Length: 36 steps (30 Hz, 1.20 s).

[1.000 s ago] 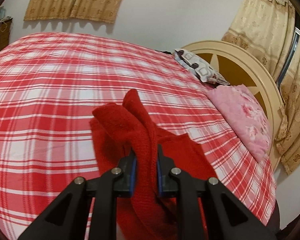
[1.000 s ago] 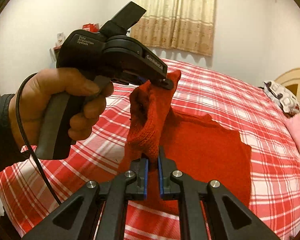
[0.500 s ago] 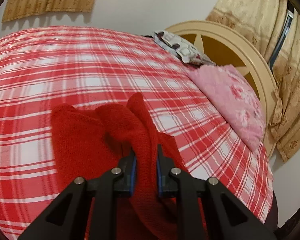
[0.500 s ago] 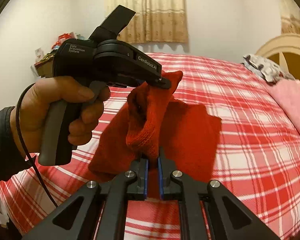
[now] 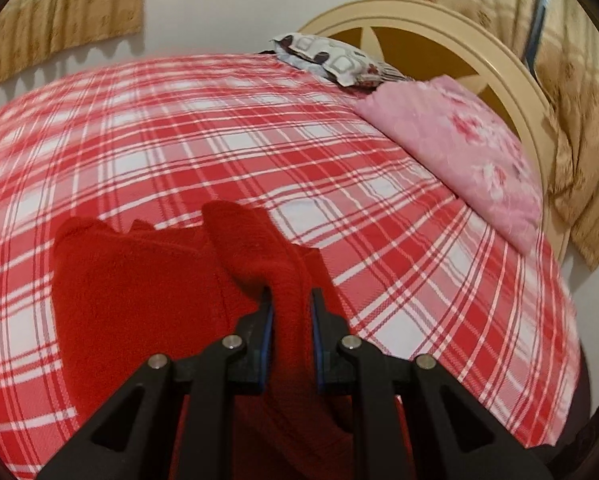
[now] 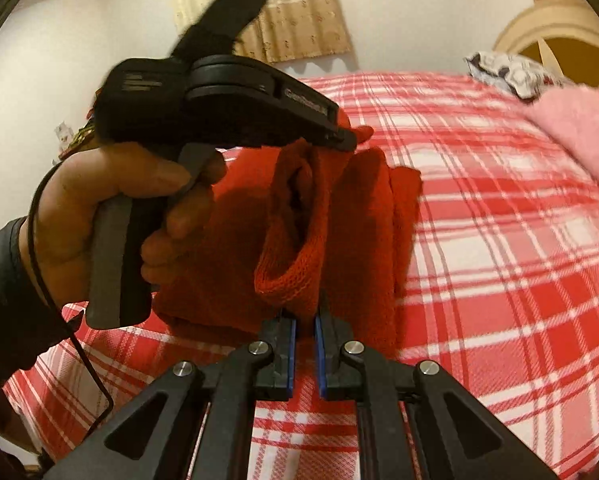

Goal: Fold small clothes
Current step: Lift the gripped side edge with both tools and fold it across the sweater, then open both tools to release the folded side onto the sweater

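The left gripper (image 5: 291, 312) is clamped tight on a bunched fold of the red knitted garment (image 5: 139, 292), lifting that edge off the red-and-white checked bedsheet (image 5: 259, 140). The right gripper (image 6: 304, 326) is pinched nearly shut on another raised fold of the same garment, near its ribbed hem. The rest of the garment lies flat on the bed, left of the 2 pillows (image 5: 459, 152) at the far headboard (image 5: 439, 32).

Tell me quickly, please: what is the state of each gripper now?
Left gripper: closed, holding a fold of the red knitted garment.
Right gripper: closed, its fingers pinching another edge of the same garment.
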{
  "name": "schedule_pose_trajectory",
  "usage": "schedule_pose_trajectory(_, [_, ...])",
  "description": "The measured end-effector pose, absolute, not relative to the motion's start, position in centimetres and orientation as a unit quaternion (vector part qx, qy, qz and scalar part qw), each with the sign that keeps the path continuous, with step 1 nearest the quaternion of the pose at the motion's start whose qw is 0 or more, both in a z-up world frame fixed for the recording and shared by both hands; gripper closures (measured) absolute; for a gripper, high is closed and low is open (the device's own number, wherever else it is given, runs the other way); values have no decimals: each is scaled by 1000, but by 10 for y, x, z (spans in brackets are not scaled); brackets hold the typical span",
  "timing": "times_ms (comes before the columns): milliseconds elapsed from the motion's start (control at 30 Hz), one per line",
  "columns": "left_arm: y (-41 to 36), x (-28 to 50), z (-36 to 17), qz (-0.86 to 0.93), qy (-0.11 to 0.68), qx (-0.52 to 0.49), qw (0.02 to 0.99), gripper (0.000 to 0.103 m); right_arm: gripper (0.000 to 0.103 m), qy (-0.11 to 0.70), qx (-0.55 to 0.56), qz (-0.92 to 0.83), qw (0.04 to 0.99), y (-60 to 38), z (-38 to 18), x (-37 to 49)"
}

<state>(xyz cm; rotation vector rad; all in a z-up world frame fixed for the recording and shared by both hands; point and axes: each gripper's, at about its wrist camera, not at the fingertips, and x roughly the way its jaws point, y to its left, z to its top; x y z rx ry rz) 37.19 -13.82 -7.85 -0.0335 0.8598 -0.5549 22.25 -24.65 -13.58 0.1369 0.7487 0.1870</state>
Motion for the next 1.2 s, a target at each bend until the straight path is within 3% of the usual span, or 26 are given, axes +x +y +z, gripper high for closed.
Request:
schedule_pose_trajectory(233, [-135,355,-65,-279,380,10,882,84,96,378,88,85,918,-262,-148,217])
schedule_pose_trajectory(367, [-108,334,-68,-256,367,34,894,76,93,370,107,89,919,-271,-144,208])
schedule_pose_trajectory(433, [-95,324,-70,-245,359,41,900,72,82,363,119,80,921,-280,-140,201])
schedule_pose_trajectory(500, [-79,310,-74,-231,348,50,907,67,58,349,133,70,925,-290,-134,197])
schedule_pose_trajectory(533, [-72,305,-75,-228,343,51,910,65,57,337,147,69,927,-297,-129,195])
schedule_pose_trajectory(600, [-61,295,-78,-218,335,52,915,55,56,330,164,65,927,-307,-121,201])
schedule_pose_trajectory(700, [-58,287,-86,-214,332,57,917,48,56,338,164,70,924,-311,-112,227])
schedule_pose_trajectory(967, [-57,284,-106,-214,350,25,912,48,56,389,192,84,897,-311,-125,321])
schedule_pose_trajectory(1033, [-55,283,-106,-214,347,25,913,44,70,407,206,95,885,-311,-135,333])
schedule_pose_trajectory(1067, [-55,282,-105,-213,345,26,914,43,87,410,203,96,884,-309,-137,334])
schedule_pose_trajectory(1167, [-53,282,-105,-216,341,26,914,42,89,394,190,80,896,-309,-130,317])
schedule_pose_trajectory(1200, [-53,282,-105,-217,341,26,914,38,90,390,194,75,897,-312,-129,310])
